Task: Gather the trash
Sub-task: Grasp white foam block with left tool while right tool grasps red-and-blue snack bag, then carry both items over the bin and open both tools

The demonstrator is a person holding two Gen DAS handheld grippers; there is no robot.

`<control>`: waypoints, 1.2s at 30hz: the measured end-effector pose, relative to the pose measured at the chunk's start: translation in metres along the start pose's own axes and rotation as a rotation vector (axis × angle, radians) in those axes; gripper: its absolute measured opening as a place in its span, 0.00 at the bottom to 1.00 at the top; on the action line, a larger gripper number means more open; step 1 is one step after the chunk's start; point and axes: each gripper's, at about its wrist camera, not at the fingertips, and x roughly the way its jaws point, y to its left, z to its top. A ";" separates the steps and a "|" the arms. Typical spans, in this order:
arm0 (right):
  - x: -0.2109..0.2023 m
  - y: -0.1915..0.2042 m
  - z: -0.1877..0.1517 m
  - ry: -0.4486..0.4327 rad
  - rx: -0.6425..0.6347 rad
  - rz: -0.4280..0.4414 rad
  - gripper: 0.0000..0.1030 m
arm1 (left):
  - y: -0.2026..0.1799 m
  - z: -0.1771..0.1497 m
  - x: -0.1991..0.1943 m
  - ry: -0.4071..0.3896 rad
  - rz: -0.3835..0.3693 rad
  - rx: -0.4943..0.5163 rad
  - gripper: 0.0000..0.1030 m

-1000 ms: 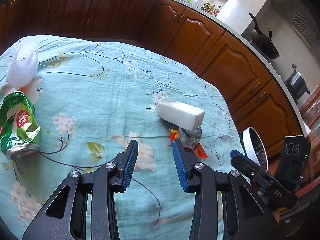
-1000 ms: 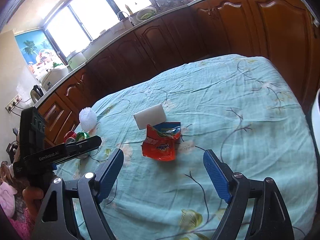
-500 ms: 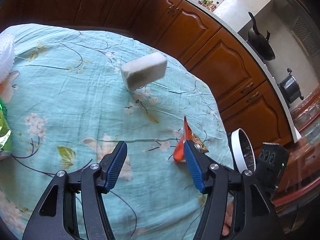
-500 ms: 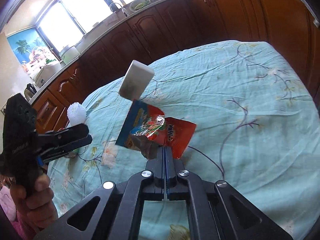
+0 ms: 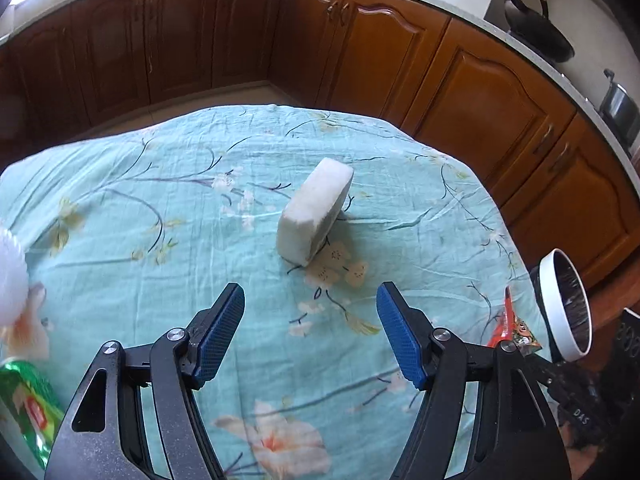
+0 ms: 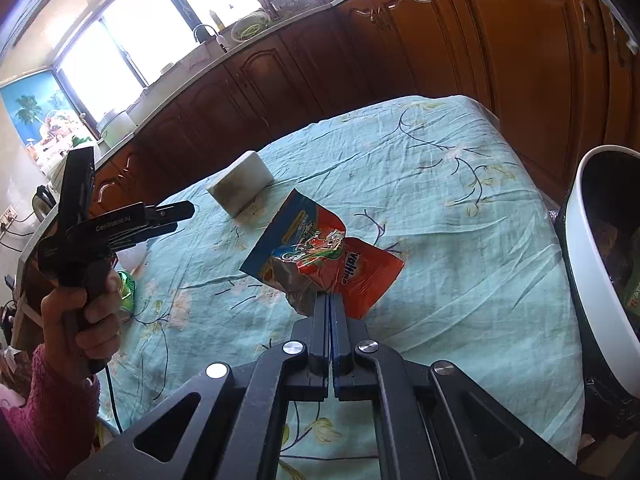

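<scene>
Right claw [image 6: 329, 300] clamped tight on the orange-and-blue snack wrapper [image 6: 320, 258] — wrapper lifted off the teal floral cloth [image 6: 440, 200], centre of the right wrist frame. White bin [image 6: 600, 280] with a dark liner at the right edge. Left claw [image 5: 310, 332] empty, jaws opening; nothing between the blue pads [image 5: 218, 332]. Ahead of it, mid-frame in the left wrist view, a white foam block [image 5: 316, 216] stands on its edge on the counter [image 5: 160, 208]. Crushed green can [image 5: 28, 408] at lower left — partly cut off. A hand [image 6: 86, 316] in a pink sleeve grips the left tool.
</scene>
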 end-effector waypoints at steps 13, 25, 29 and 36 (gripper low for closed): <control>-0.005 0.008 0.006 -0.018 -0.079 -0.042 0.51 | -0.012 0.026 0.055 -0.005 0.113 0.094 0.30; 0.024 0.029 0.024 -0.008 -0.233 -0.124 0.48 | -0.034 -0.048 -0.016 0.008 -0.059 0.050 0.30; 0.036 0.026 0.020 0.014 -0.234 -0.165 0.30 | -0.039 -0.073 -0.028 0.027 -0.084 0.020 0.31; 0.017 0.023 0.013 -0.016 -0.196 -0.145 0.01 | -0.046 -0.077 -0.021 0.032 -0.060 0.040 0.33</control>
